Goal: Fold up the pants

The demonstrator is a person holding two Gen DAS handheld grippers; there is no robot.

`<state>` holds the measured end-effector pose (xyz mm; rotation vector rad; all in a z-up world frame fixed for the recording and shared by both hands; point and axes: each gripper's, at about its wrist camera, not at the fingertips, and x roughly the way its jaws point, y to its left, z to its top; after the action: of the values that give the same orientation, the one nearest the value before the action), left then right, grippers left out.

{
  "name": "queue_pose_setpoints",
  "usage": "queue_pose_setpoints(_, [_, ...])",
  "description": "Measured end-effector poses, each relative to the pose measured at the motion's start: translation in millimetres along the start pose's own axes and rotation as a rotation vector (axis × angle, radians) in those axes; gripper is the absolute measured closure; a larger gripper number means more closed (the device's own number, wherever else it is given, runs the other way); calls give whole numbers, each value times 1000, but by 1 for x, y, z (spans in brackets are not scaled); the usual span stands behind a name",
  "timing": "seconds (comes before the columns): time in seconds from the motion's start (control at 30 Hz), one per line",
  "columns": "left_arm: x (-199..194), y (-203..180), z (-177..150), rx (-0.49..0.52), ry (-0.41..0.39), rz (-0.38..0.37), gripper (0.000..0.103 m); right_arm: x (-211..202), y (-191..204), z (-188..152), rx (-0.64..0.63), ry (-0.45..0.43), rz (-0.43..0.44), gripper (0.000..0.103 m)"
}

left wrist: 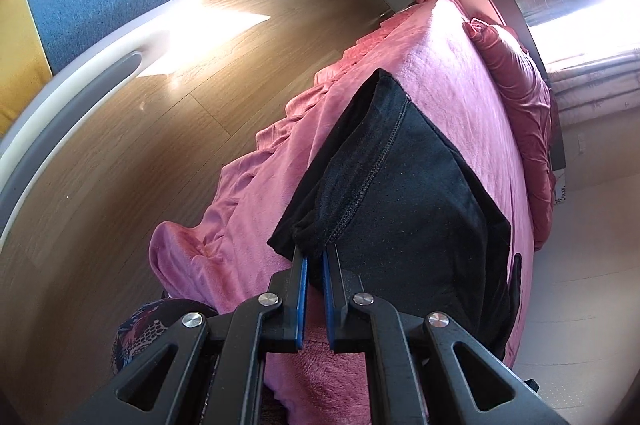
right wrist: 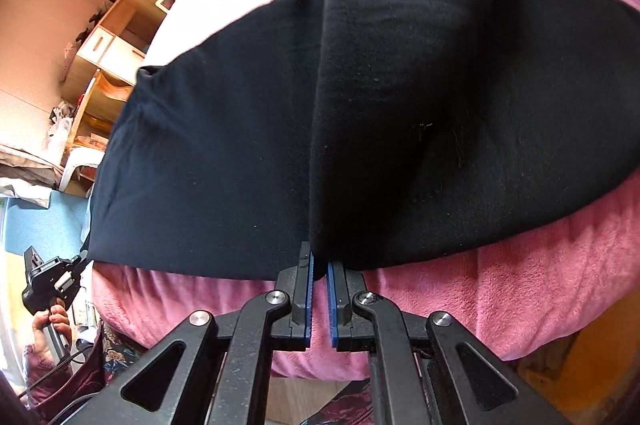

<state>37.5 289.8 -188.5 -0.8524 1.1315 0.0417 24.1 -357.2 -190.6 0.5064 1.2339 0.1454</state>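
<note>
You are mid-fold: both grippers are clamped on the black pants (right wrist: 224,161), which lie across the pink blanket (right wrist: 520,289) on the bed. Your left gripper (left wrist: 315,257) has its blue pads nearly together on a bunched edge of the fabric by the stitched seam, with the cloth rising from the bed surface toward the jaws. Your right gripper (right wrist: 319,265) is likewise pinched tight on the near edge of a raised layer of the pants, which stands up as a long fold above the flat part beneath it. In my judgement the lifted layer is being carried over the rest of the garment; the next move calls for taking both held edges across together, keeping them level so the layer lands square on the lower one, and only then letting go. Surroundings: a dark red pillow (left wrist: 516,81) sits at the head of the bed, well clear of the pants; wooden shelving (right wrist: 108,65) stands beyond the bed's far side. Nothing lies on the blanket in the fold's path. The blanket's loose ruffled edge near your left gripper could snag if you drop low.
</note>
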Motion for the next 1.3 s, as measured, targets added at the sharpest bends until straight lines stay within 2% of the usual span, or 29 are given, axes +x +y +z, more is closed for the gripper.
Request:
queue_pose_setpoints(0.07, [1,1,0,-10,-1,8,94,0,-1,2,-11,11,7,96])
queue_pose_setpoints(0.1, [0,0,0,-7,-5,17,90,-3,-1,5,-15,14,22,91])
queue_pose_setpoints(0.13, [-3,-2,0,-2,-9,37,81,-6,-3,8,-20,21,43,86])
queue_pose_setpoints(0.2, [-12,-6,3,13,-47,97,75,-19,-7,11,-43,16,41,62])
queue_pose_setpoints(0.27, [-25,-13,5,42,-108,149,75,-44,-12,20,-61,-31,1,59])
queue_pose_setpoints(0.3, [-32,-16,6,58,-146,166,75,-57,-14,27,-72,-66,-30,59])
queue_pose_setpoints(0.37, [-44,-29,4,99,-210,155,75,-77,-10,45,-81,-137,-83,59])
queue_pose_setpoints(0.5, [-45,-71,-7,214,-236,85,75,-83,1,105,-69,-234,-146,59])
queue_pose_setpoints(0.57, [-36,-97,-20,311,-215,50,75,-70,6,138,-49,-251,-187,59])
queue_pose_setpoints(0.67, [-11,-134,-42,439,-138,8,75,-38,14,185,-15,-238,-209,59])
queue_pose_setpoints(0.83, [27,-174,-77,559,-6,-32,75,13,16,243,2,-177,-323,59])
queue_pose_setpoints(0.97, [44,-188,-97,600,64,-40,75,50,2,262,22,-92,-439,59])
queue_pose_setpoints(1.0, [47,-190,-99,607,77,-41,75,55,-1,261,14,-85,-454,62])
queue_pose_setpoints(1.03, [50,-192,-102,615,87,-38,75,55,-1,262,6,-86,-460,69])
queue_pose_setpoints(1.07, [51,-194,-104,622,97,-37,75,54,0,261,-7,-88,-476,85])
queue_pose_setpoints(1.13, [53,-197,-105,636,108,-40,75,46,-4,259,-11,-97,-445,93])
queue_pose_setpoints(1.2, [55,-200,-106,642,114,-43,75,25,-13,255,3,-134,-401,94])
queue_pose_setpoints(1.3, [58,-207,-106,656,114,-55,75,-25,-21,239,22,-240,-296,94])
